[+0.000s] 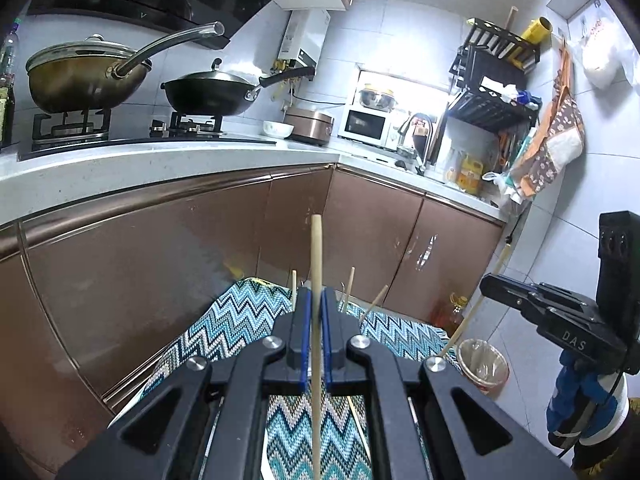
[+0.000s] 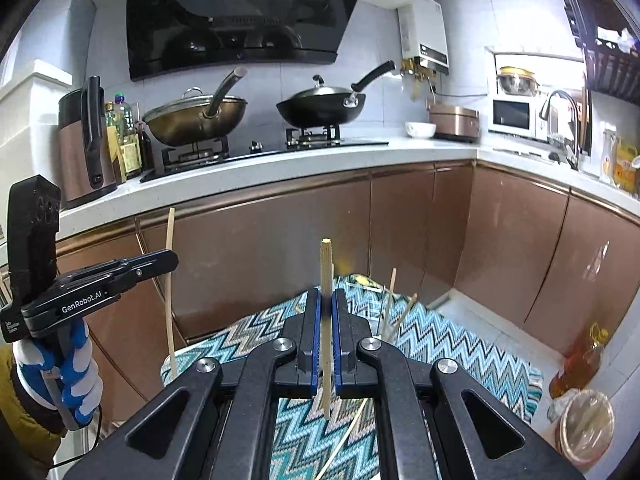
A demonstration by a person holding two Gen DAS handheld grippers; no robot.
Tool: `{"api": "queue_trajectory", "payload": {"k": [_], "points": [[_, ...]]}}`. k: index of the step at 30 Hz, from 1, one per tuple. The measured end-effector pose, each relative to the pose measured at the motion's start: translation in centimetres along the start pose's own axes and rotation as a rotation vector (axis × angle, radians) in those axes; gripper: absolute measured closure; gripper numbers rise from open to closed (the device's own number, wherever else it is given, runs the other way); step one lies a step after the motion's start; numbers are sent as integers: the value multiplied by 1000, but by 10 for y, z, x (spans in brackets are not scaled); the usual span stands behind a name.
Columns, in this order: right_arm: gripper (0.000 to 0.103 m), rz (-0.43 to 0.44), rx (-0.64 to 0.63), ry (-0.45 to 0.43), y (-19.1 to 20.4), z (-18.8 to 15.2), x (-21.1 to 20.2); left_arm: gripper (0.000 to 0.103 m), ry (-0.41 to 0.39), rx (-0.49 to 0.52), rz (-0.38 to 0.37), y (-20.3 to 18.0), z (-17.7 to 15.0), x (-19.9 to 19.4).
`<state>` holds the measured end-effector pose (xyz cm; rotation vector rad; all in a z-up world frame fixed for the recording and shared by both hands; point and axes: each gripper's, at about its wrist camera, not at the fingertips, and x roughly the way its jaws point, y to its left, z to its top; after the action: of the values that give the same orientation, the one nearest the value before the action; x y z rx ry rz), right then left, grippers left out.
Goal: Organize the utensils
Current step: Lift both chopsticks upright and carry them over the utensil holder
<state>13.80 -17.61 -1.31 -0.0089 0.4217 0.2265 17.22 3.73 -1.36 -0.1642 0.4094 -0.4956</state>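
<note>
Above a desk draped in a blue zigzag cloth (image 2: 460, 344), both claws are raised and each is clamped on a single chopstick. The left claw (image 1: 316, 320) pinches a pale chopstick (image 1: 316, 264) between its blue-lined fingers (image 1: 305, 332); the stick stands nearly upright, its top end well above the fingertips and its lower part running down past them over the cloth. Seen from the right wrist, that same left claw (image 2: 170, 258) sits off to the left, held by a hand in a blue and white glove (image 2: 72, 372), with its chopstick (image 2: 171, 292) long and slightly bowed. The right claw (image 2: 326, 312) is closed on a second chopstick (image 2: 325, 268), thicker at its top end, also close to upright. Beyond the fingertips a few more chopsticks (image 2: 390, 304) poke up at slanted angles from a clear holder (image 2: 368, 300) on the cloth; another lies flat on the cloth below the right claw. Behind stand brown cabinet doors (image 2: 280, 240), a white counter (image 2: 280, 156) and two woks (image 2: 320, 108) on the stove. A lined bin (image 1: 482, 364) sits on the floor.
</note>
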Motion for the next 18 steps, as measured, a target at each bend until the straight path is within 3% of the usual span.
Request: {"api": "queue_trajectory", "payload": {"k": [18], "points": [[98, 18, -3, -108, -24, 36, 41, 99, -61, -50, -16, 15, 32, 52]]}}
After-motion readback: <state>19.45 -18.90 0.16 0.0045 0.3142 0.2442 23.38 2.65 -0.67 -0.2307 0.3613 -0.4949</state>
